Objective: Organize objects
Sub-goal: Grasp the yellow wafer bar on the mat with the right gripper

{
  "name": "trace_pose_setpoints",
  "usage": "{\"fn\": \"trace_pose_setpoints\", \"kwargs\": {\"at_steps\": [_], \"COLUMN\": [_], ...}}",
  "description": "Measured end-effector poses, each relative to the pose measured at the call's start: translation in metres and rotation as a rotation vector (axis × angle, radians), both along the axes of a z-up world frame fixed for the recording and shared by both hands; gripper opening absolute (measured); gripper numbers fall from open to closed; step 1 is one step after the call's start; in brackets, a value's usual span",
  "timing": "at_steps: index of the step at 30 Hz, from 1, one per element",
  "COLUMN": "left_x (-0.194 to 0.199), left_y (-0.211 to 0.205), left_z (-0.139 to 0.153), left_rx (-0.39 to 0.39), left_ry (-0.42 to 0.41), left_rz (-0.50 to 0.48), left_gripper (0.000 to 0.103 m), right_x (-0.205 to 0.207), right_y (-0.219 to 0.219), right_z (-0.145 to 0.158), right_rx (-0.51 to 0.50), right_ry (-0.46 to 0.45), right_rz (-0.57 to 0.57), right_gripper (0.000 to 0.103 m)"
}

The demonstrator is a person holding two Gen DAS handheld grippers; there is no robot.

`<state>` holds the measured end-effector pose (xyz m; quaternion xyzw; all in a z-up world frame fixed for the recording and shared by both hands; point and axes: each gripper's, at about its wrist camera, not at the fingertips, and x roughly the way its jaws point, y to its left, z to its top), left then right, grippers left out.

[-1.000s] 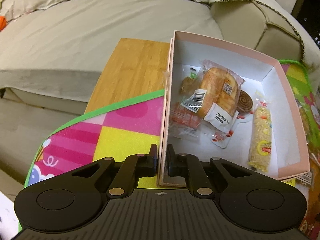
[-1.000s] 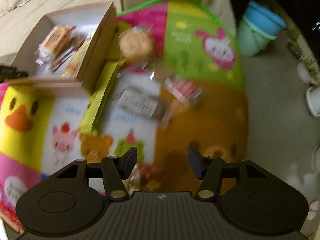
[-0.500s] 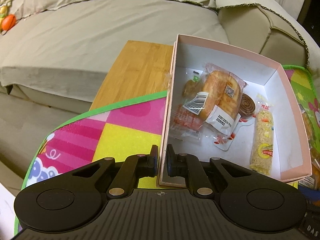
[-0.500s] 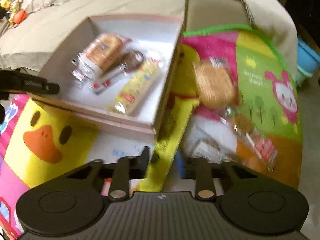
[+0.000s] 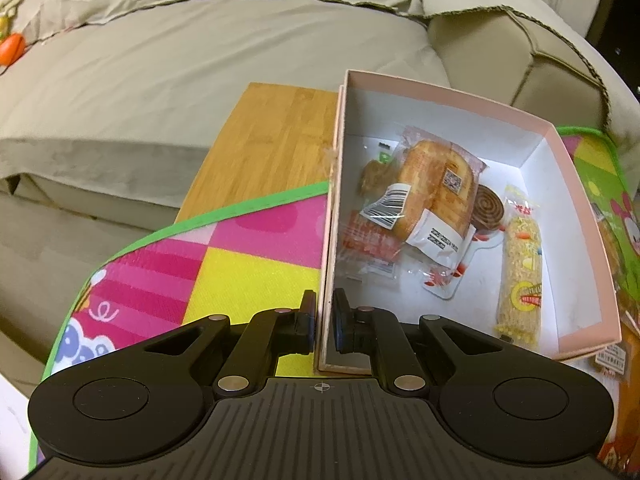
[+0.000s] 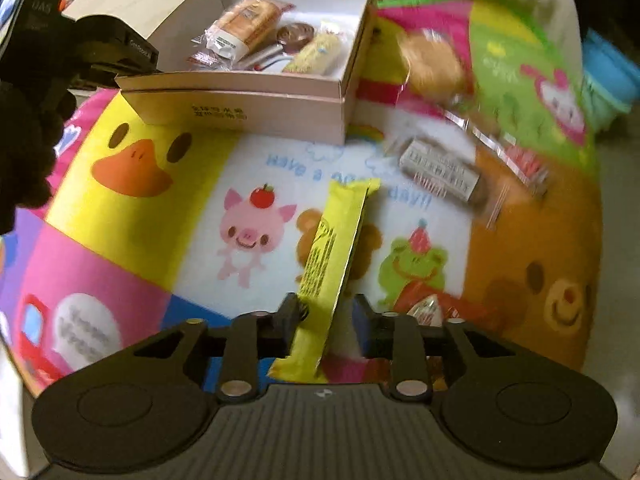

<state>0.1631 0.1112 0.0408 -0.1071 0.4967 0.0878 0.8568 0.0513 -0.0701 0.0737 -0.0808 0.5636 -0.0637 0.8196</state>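
Note:
A pink cardboard box (image 5: 560, 148) holds a wrapped bread (image 5: 436, 184), a spiral cookie (image 5: 490, 208), a yellow rice bar (image 5: 520, 268) and a red packet (image 5: 368, 244). My left gripper (image 5: 325, 320) is shut on the box's near left wall. In the right wrist view the box (image 6: 256, 112) sits at the top, with the left gripper (image 6: 116, 56) at its corner. My right gripper (image 6: 326, 316) holds a long yellow snack packet (image 6: 332, 248), lifted above the cartoon mat (image 6: 160, 184).
Loose snacks lie on the mat right of the box: a round cake (image 6: 432, 64), a grey packet (image 6: 440, 172), red-striped packets (image 6: 520, 160) and a red packet (image 6: 428, 308). A bamboo board (image 5: 272, 140) and beige sofa (image 5: 200, 48) lie behind. A blue bucket (image 6: 608, 76) stands far right.
My right gripper closed on the yellow packet and pulled it back, away from the box. My left gripper kept its hold on the box wall.

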Motion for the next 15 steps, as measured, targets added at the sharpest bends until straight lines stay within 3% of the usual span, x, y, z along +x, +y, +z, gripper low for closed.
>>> {"fn": "trace_pose_setpoints", "kwargs": {"at_steps": [7, 9, 11, 15], "left_x": [-0.001, -0.002, -0.003, -0.002], "left_y": [0.001, 0.003, 0.004, 0.006], "left_z": [0.000, 0.001, 0.001, 0.001], "left_rx": [-0.010, -0.020, -0.029, -0.043], "left_ry": [-0.001, 0.001, 0.001, 0.006], "left_rz": [-0.045, -0.051, -0.061, -0.071], "left_gripper": [0.011, 0.011, 0.011, 0.012], "right_x": [0.029, 0.034, 0.034, 0.025], "right_y": [-0.001, 0.002, 0.006, 0.015], "right_z": [-0.012, -0.016, -0.014, 0.004], "right_rx": [-0.037, -0.037, -0.037, -0.005], "right_ry": [-0.027, -0.021, -0.009, 0.022], "right_rz": [-0.080, -0.090, -0.094, -0.141], "right_gripper": [0.036, 0.033, 0.023, 0.021]}}
